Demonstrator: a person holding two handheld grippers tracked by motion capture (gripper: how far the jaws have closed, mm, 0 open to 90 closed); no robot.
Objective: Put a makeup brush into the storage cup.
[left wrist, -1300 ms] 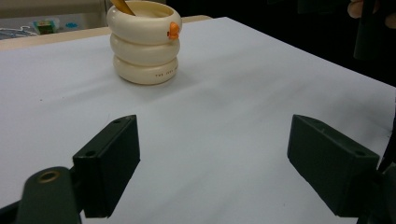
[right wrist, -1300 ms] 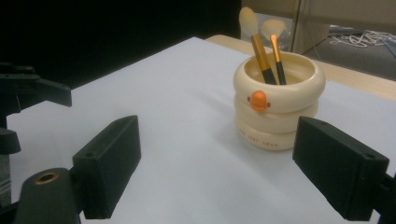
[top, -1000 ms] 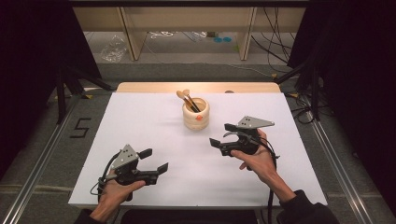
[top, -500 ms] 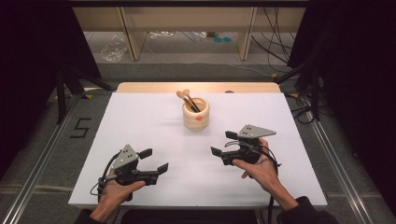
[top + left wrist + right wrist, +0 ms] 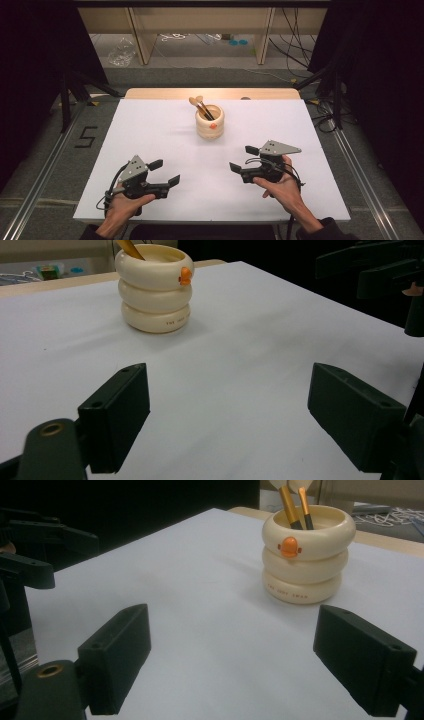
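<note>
A cream ribbed holder (image 5: 209, 121) with an orange duck beak stands at the table's far middle, upright, with two wooden-handled brushes (image 5: 202, 108) leaning in it. The holder (image 5: 154, 287) appears ahead of the left jaws and the holder (image 5: 306, 553) ahead and right of the right jaws. My left gripper (image 5: 165, 171) rests near the front left of the white table, open and empty (image 5: 227, 420). My right gripper (image 5: 243, 158) sits at the front right, open, nothing between its jaws (image 5: 245, 662). Both are well short of the holder.
The white table (image 5: 150, 130) has a bare wooden strip (image 5: 165, 93) along its far edge. Beyond it stand wooden shelf legs (image 5: 139, 35) and loose cables (image 5: 295, 35) on the floor. A "5" marking (image 5: 85, 136) lies on the floor at the left.
My right gripper has drawn back from beside the holder toward the front edge of the table. The left gripper has stayed put.
</note>
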